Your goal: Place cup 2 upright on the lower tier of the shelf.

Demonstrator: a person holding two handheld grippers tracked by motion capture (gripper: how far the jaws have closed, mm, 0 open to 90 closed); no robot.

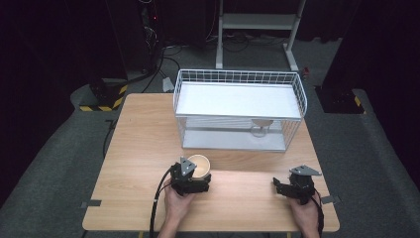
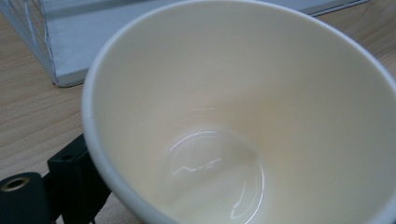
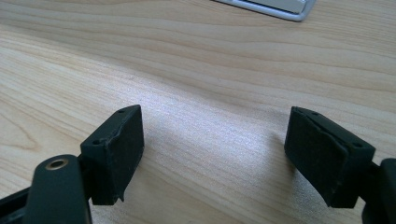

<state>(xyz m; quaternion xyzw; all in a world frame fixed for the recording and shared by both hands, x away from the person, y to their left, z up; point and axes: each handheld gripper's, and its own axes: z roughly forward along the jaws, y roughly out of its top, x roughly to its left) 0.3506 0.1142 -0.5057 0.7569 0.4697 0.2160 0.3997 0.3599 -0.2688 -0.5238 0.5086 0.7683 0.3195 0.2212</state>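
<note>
Step in hand, by judgement: taking hold of the paper cup (image 1: 199,165) with the left tongs (image 1: 197,176); pick-up not yet confirmed.

Cup right at the tips of the left tongs, on their far side, over the near part of the wooden table (image 1: 138,148). In the left gripper view, cup (image 2: 233,116) pressed up close, one black jaw just outside the rim at lower left, seemingly against the outer wall. Other jaw hidden behind the cup. Grip or mere contact: cannot tell.

Right tongs (image 1: 280,186) well off to the right of the cup, low over the table. Jaws wide apart in the right gripper view (image 3: 212,154), bare wood between them, nothing held.

Orientation of cup: mouth up and open, empty inside, glossy base visible at the bottom. Long axis rim-to-base, roughly vertical, possibly leaning a little toward the left tongs; lean hard to judge. Wider at the rim, narrower at the base.

Beyond the cup, away from both tongs: white wire rack (image 1: 237,79) with two shelves, a small stemmed item (image 1: 261,127) on the lower one, too hazy to name.

Next move, as a guess: firm but light pinch on the thin wall, crushing the risk; then a straight lift, mouth kept up, right tongs free to steady.
</note>
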